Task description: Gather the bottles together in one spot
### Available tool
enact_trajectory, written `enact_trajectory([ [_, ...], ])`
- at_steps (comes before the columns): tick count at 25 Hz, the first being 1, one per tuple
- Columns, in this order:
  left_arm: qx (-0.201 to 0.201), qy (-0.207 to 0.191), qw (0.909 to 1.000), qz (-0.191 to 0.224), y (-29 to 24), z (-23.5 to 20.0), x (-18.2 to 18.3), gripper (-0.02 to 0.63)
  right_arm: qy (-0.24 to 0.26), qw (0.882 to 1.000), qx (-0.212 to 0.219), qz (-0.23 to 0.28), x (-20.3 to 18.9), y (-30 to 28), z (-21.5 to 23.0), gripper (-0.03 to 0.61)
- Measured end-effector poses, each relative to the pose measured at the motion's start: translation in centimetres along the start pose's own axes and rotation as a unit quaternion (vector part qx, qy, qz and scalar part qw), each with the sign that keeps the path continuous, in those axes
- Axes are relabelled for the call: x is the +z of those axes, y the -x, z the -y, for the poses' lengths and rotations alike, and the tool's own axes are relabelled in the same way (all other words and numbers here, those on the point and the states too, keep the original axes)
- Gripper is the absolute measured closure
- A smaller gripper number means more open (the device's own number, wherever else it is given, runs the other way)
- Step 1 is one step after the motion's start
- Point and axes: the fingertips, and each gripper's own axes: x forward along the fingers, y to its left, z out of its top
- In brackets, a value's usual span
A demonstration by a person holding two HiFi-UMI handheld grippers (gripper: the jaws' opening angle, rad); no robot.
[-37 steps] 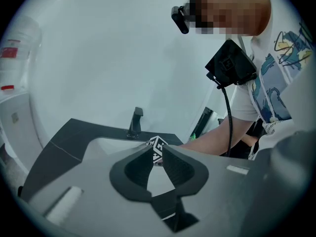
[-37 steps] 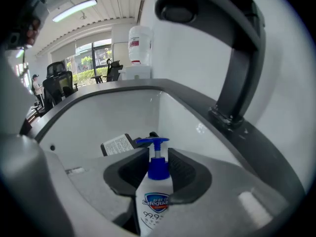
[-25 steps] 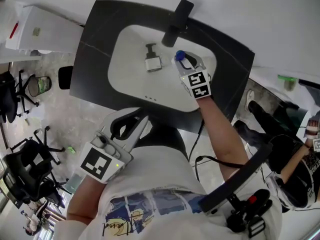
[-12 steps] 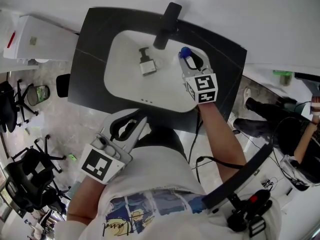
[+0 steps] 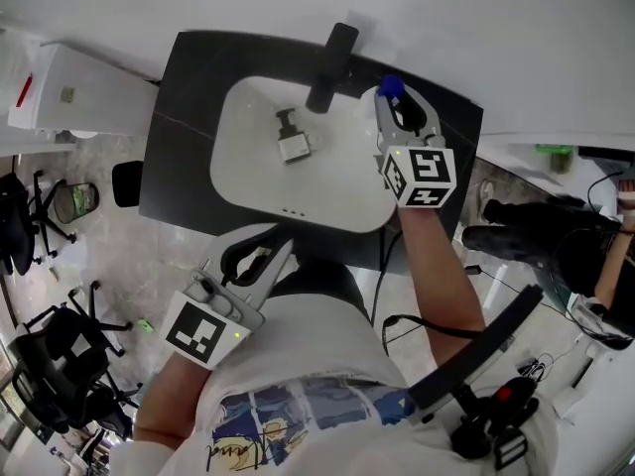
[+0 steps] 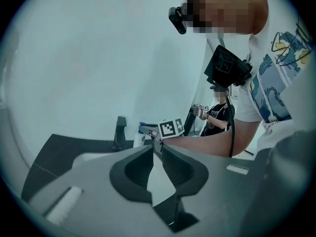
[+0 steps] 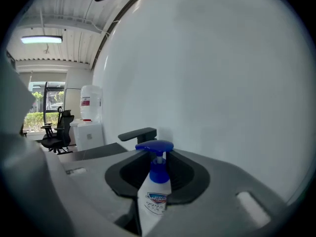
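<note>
**Holding the blue-pump bottle (image 5: 390, 88) up by the faucet (image 5: 332, 53), square bottle (image 5: 294, 143) down in the sink (image 5: 248, 181)**

Closest in is the left gripper (image 5: 286, 241). It sits low in front of the person's white shirt (image 5: 298, 365), just short of the near edge of the dark counter (image 5: 174, 157). In its own view the fingers (image 6: 133, 172) are drawn in narrow, with the tips pretty much meeting. Nothing sits between them.

Next out is the white sink, set into the counter. The square bottle lies on its side on the basin floor, in the far half. Its dark pump points toward the far side, a little left of the faucet and nearer than it. Nothing is touching it.

Off to the right and a bit farther, the right gripper (image 5: 401, 107) hangs over the far right corner of the sink, with its marker cube (image 5: 422, 177) facing up. Its jaws have just been closing and they're clamped on the blue-pump bottle. That one has a white body with a label, a blue collar and a blue pump head. It sits upright between the pads (image 7: 182, 174), with the head poking out above them. The left gripper view shows it just right of the faucet, close but not touching. So the two bottles are apart, one on each side of the faucet.

Farthest back, the black faucet stands on the far rim with its arm reaching over the basin. Behind it is a plain white wall (image 5: 496, 28). Way out left there's a white water dispenser (image 5: 74, 92) and a few office chairs (image 5: 55, 345) on the floor.
</note>
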Motion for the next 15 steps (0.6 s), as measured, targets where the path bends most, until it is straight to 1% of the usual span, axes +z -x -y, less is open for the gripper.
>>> enact_trajectory([
  [1,0.001,0.0,1.0,0.0,0.1,-0.1,0.0,0.555,0.001,1.0,-0.006,0.004,0.4,-0.3,0.5,0.489],
  [2,0.001,0.0,1.0,0.0,0.3,-0.2,0.1,0.555,0.002,1.0,-0.013,0.007,0.9,-0.6,1.0,0.505],
  [6,0.004,0.006,1.0,-0.001,1.3,-0.6,0.2,0.555,0.008,0.999,-0.04,0.023,2.3,-1.7,2.5,0.505],
  [11,0.011,0.014,0.9998,-0.007,1.9,-1.2,-0.3,0.555,-0.002,0.997,-0.069,0.032,1.4,-3.7,4.2,0.505],
  [15,0.022,0.019,0.9995,-0.013,2.7,-1.9,-0.6,0.555,-0.012,0.994,-0.094,0.056,0.8,-4.3,4.9,0.505],
])
